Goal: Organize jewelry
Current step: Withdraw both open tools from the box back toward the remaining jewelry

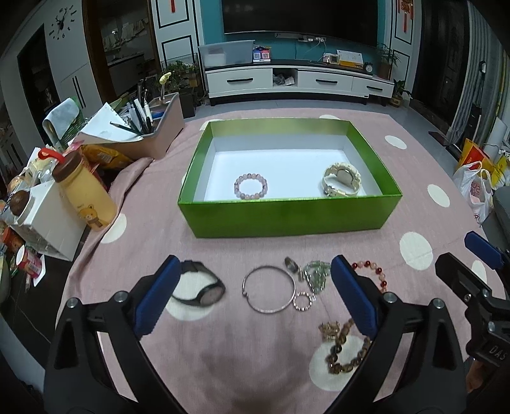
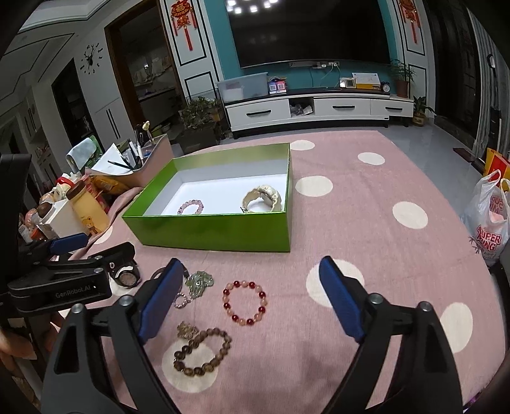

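We see a bench (image 1: pixel 318 318) under a pink cloth with cream dots, and past it a living room with a dark TV (image 1: pixel 299 16) on a teal wall. Far on the bench sits a green box (image 1: pixel 287 216), open on top. In it, a pale bead bracelet (image 1: pixel 251 186) lies near the left of the front wall and a cream watch (image 1: pixel 341 180) lies at the right.

Left of the box stands a clutter of things: a pen holder (image 1: pixel 153 133) and a yellow bottle (image 1: pixel 86 197) with a brown cap.

Our left tongs (image 1: pixel 251 296) hang released over the near bench, nothing between the blue pads (image 1: pixel 156 296). Our right tongs (image 2: pixel 251 299) are likewise released and grasp nothing; they sit to the right of the left ones.

The loose jewelry lies in a row near us, in front of the box. From the left: a black watch (image 1: pixel 204 288), a silver bangle (image 1: pixel 269 289), a dark ring (image 1: pixel 291 264) just beyond the bangle, a small beaded ring (image 1: pixel 304 301) touching the bangle's right rim, a green pendant (image 2: pixel 199 281), and a red bracelet (image 2: pixel 244 302). Nearest us lies a brown bracelet (image 2: pixel 204 352) with a gold charm (image 2: pixel 188 329).
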A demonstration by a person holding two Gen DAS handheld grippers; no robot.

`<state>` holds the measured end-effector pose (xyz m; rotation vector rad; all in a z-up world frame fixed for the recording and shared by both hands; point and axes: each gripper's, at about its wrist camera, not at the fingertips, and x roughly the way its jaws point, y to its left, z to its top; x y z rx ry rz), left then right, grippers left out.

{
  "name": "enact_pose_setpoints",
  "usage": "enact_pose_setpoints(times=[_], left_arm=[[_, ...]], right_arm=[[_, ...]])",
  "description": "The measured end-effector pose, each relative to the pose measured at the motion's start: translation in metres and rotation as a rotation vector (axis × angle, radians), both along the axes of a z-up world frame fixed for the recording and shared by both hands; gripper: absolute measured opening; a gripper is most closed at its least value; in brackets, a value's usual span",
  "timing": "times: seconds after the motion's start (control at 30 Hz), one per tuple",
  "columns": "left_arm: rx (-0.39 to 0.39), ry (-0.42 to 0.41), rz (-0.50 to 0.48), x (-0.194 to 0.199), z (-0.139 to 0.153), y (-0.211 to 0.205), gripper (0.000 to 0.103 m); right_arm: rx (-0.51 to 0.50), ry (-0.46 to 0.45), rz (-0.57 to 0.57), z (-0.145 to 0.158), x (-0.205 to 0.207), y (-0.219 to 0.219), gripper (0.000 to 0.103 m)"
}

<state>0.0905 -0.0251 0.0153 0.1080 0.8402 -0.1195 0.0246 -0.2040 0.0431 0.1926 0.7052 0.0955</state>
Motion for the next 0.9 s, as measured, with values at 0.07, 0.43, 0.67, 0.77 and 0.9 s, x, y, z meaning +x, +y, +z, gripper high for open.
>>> enact_pose_setpoints(times=[0.07, 0.43, 0.67, 0.77, 0.9], left_arm=[[-0.001, 0.004, 0.001, -0.004, 0.0, 0.001, 0.097], [-0.004, 0.004, -0.014, -0.026, 0.001, -0.007, 0.1], [-0.013, 0.008, -0.035, -0.039, -0.001, -0.011, 0.101], [-0.022, 0.016, -0.04, -0.044, -0.004, -0.011, 0.101], [-0.02, 0.026, -0.048, -0.049, -0.008, -0.011, 0.101]], right_arm=[[0.004, -0.002, 0.001, 0.001, -0.006, -0.001, 0.088], [0.007, 0.007, 0.027, 0.003, -0.029, 0.002, 0.097], [0.005, 0.02, 0.062, 0.001, -0.042, 0.007, 0.099], [0.004, 0.03, 0.071, -0.003, -0.046, 0.009, 0.099], [0.004, 0.045, 0.079, -0.008, -0.051, 0.011, 0.099]])
